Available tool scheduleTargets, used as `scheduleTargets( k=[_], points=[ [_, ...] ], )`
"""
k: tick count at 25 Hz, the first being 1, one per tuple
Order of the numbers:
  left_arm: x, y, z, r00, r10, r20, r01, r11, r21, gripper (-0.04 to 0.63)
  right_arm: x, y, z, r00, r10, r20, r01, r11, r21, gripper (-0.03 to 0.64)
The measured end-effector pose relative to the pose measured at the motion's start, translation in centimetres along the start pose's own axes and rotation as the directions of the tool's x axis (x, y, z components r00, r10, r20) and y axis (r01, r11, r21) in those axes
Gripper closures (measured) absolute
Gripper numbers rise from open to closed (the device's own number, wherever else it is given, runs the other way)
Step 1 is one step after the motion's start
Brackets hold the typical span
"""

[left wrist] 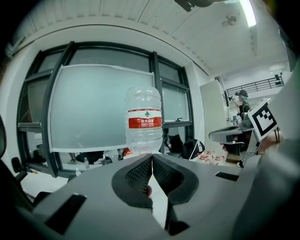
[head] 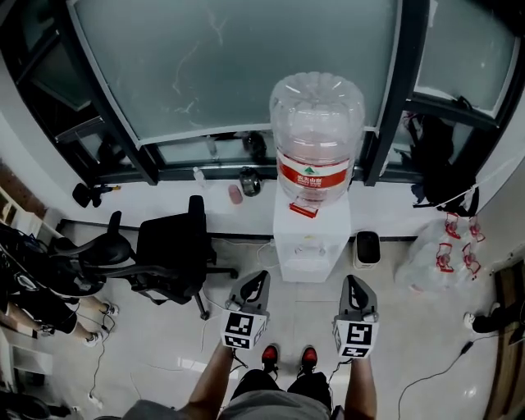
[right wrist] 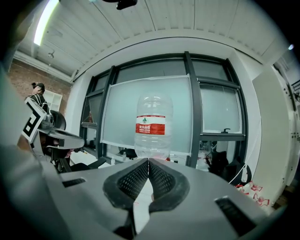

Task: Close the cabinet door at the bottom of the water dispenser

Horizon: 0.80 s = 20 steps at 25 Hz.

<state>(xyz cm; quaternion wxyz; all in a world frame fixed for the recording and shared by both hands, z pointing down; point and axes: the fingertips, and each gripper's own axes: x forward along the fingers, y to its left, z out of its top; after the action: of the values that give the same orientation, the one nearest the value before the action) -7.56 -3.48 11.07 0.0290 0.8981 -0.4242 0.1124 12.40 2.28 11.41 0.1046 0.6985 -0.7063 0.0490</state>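
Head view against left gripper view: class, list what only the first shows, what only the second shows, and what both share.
Only the head view: the white dispenser body under the bottle, a black office chair to its left, a small black bin to its right, and the person's red shoes. Only the left gripper view: the ceiling light and a person in a cap at the right. Both: the water bottle with its red label, the frosted window behind it, and the left gripper, jaws together, nothing between.
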Motion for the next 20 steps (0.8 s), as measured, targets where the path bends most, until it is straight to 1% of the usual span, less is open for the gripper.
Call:
scheduleTargets(
  k=[6,10,17,20],
  points=[
    [-0.17,0.13,0.22,1.000,0.007,0.003,-0.007,1.000,-0.002,0.571,0.34,0.67,0.61,1.000,0.017,0.026,-0.017,1.000,-0.007,0.597],
    [-0.21,-0.03,0.27,1.000,0.007,0.005,-0.007,1.000,-0.002,0.571,0.24,0.75,0.34,1.000,0.018,0.018,-0.018,1.000,0.003,0.597],
    [-0.21,-0.40,0.26,1.000,0.004,0.006,-0.004,1.000,-0.007,0.571,0.26,0.57,0.85,0.999,0.016,0.042,-0.016,1.000,0.000,0.597],
    [-0.13,-0.40,0.33,1.000,0.003,0.006,-0.003,1.000,-0.007,0.571,0.23,0.63,0.73,0.999,0.017,0.034,-0.017,1.000,0.003,0.597]
  ],
)
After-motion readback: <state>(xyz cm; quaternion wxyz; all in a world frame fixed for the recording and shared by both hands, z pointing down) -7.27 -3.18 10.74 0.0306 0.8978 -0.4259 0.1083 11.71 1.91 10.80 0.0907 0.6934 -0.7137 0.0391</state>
